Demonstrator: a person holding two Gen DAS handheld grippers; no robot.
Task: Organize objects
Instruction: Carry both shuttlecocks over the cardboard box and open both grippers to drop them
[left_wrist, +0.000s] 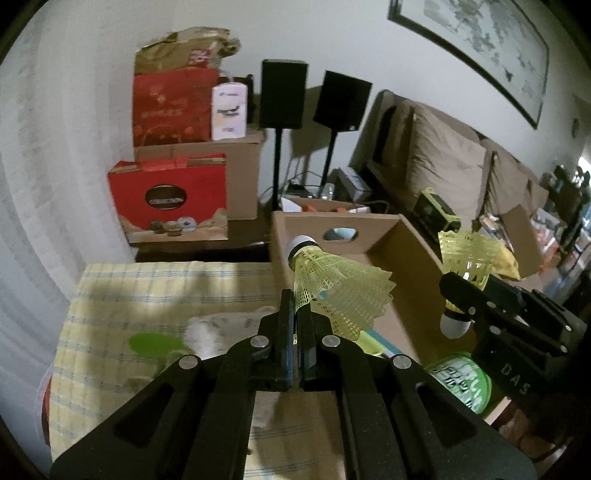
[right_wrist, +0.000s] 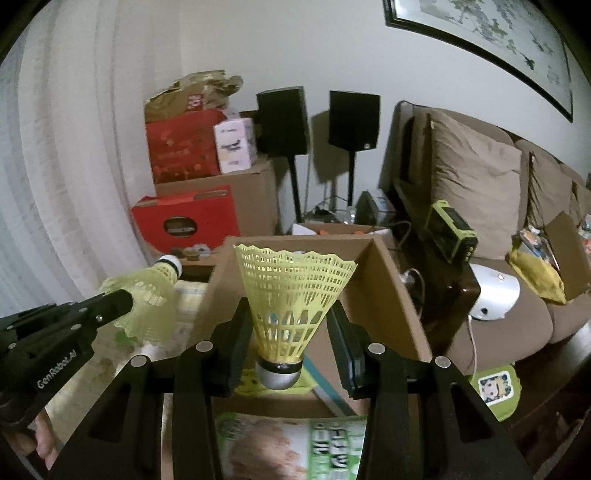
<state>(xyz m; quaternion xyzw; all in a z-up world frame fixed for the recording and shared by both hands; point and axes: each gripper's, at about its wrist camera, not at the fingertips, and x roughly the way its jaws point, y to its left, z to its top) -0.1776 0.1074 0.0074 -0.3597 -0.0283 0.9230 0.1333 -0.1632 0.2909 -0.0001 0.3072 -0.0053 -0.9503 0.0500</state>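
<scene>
My left gripper is shut on the skirt of a yellow shuttlecock, white cork pointing up and away, held over the near edge of an open cardboard box. My right gripper holds a second yellow shuttlecock upright by its skirt, cork down, above the same box. Each gripper shows in the other's view, the right one and the left one, each with its shuttlecock.
A yellow checked cloth covers the table. A green round packet lies beside the box, and a green printed bag lies below my right gripper. Stacked red boxes, two black speakers and a sofa stand behind.
</scene>
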